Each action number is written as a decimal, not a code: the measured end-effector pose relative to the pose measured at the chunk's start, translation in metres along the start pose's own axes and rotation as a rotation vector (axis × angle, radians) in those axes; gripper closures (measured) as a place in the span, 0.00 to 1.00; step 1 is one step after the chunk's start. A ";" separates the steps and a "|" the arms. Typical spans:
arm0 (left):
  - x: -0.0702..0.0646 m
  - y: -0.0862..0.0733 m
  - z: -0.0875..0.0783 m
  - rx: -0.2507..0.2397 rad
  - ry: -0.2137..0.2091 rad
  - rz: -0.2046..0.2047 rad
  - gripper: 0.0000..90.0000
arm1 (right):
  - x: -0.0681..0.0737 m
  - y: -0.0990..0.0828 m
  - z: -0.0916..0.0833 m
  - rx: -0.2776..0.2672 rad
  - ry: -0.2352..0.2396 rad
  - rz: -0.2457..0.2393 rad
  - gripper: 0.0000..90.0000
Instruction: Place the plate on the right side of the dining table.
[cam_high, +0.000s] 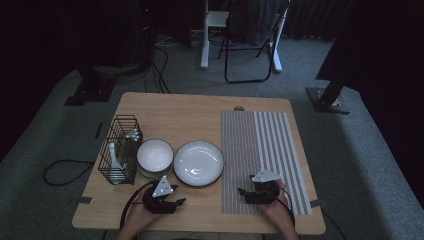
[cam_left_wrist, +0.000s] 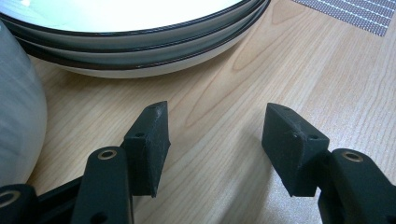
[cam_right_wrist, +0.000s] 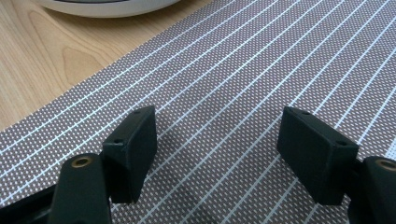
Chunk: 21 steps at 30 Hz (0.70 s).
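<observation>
A stack of white plates (cam_high: 198, 163) with dark rims sits mid-table, and a white bowl stack (cam_high: 155, 157) stands just left of it. My left gripper (cam_high: 172, 204) rests low on the wood near the table's front edge, in front of the plates (cam_left_wrist: 140, 42), jaws open and empty (cam_left_wrist: 215, 140). The bowl (cam_left_wrist: 16, 126) curves in at the left of the left gripper view. My right gripper (cam_high: 245, 192) lies on the striped placemat (cam_high: 262, 160), jaws open with nothing between them (cam_right_wrist: 217, 149). The mat (cam_right_wrist: 243, 84) spreads under it.
A black wire rack (cam_high: 120, 149) holding utensils stands at the table's left side. A small round object (cam_high: 239, 108) lies at the mat's far edge. Beyond the table stand a folding chair (cam_high: 250, 45) and stand legs on the grey carpet.
</observation>
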<state>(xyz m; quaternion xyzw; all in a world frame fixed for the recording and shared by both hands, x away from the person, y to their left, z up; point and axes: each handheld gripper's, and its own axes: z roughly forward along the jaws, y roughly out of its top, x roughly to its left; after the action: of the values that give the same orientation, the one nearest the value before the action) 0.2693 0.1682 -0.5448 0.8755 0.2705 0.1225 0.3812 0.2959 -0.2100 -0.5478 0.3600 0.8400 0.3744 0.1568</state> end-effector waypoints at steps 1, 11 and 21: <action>0.000 0.000 0.000 0.000 0.000 0.000 0.47 | 0.000 0.000 0.000 0.000 0.000 0.000 0.31; 0.000 0.000 0.000 -0.001 0.001 -0.002 0.47 | 0.000 0.000 0.000 0.001 -0.002 -0.002 0.31; 0.000 0.000 0.000 0.000 0.004 -0.005 0.47 | 0.000 0.000 0.000 -0.001 0.005 -0.010 0.34</action>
<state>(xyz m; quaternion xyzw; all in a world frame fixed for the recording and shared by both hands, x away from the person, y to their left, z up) 0.2693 0.1683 -0.5448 0.8745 0.2735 0.1235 0.3811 0.2955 -0.2100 -0.5476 0.3548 0.8419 0.3749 0.1570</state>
